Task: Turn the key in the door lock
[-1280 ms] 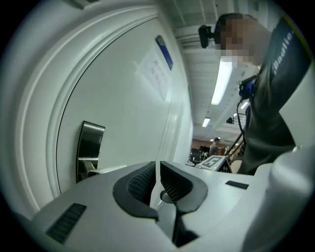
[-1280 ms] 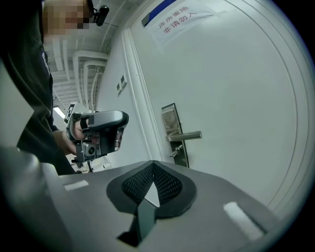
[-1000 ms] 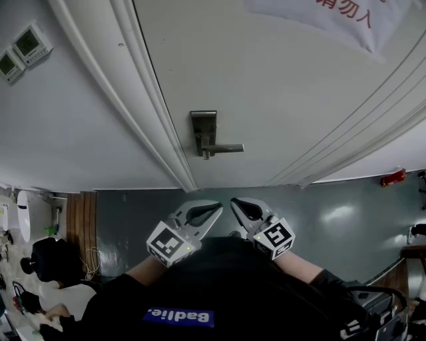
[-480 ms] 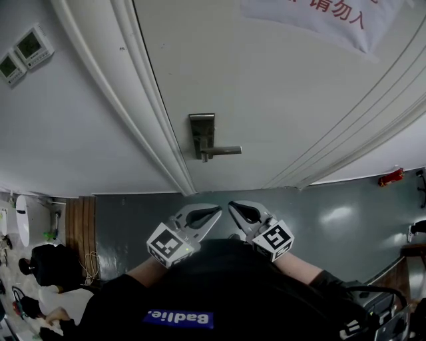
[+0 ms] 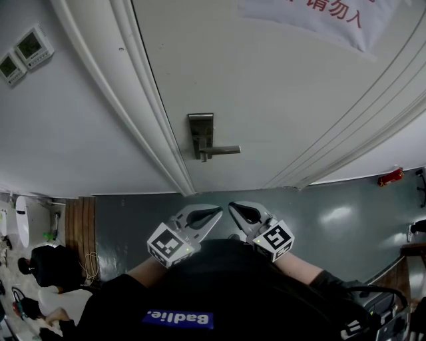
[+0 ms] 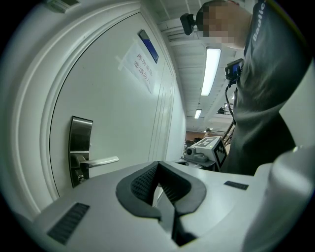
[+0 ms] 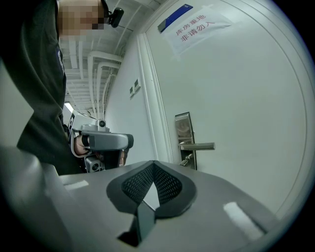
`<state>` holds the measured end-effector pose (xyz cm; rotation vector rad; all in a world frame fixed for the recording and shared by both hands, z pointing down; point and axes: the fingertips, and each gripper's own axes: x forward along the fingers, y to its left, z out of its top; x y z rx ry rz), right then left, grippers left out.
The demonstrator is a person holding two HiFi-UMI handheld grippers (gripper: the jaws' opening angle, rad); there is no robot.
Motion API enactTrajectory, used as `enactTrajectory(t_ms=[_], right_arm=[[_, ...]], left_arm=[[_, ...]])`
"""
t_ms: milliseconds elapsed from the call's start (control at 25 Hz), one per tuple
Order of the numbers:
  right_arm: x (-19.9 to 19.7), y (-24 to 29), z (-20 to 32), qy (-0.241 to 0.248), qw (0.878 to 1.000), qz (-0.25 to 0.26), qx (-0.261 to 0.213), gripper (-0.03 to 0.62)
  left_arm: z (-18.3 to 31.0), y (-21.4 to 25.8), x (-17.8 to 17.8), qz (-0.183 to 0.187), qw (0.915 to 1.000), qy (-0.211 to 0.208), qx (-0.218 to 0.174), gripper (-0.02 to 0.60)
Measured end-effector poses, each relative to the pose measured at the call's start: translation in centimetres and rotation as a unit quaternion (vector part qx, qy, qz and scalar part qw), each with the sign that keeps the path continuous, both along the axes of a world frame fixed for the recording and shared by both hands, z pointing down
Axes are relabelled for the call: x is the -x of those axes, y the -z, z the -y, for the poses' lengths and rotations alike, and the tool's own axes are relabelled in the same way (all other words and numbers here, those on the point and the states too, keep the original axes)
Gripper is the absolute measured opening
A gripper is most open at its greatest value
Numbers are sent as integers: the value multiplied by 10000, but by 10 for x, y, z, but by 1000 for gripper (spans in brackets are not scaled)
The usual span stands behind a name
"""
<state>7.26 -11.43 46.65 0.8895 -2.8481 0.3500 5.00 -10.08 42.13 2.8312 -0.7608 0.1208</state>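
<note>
A steel lock plate with a lever handle sits on the white door. A key sticks out of the plate under the lever; in the left gripper view it is a small stub. Both grippers are held low against the person's black shirt, well short of the door. My left gripper is shut with nothing between its pads. My right gripper is also shut and empty, its tip close beside the left one.
A paper notice with red print hangs high on the door. Two wall control panels are left of the door frame. A red object lies on the grey floor at right; bags and clutter sit at lower left.
Both grippers stay where they were, shut. Only the head view has drifted very slightly.
</note>
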Motion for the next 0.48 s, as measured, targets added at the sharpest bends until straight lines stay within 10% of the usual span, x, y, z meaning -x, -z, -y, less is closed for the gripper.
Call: enactTrajectory(t_ms=[480], right_arm=[[-1,0,-1,-14,10000,-7,19,2]], left_arm=[[-2,0,0,33,10000,0,4,6]])
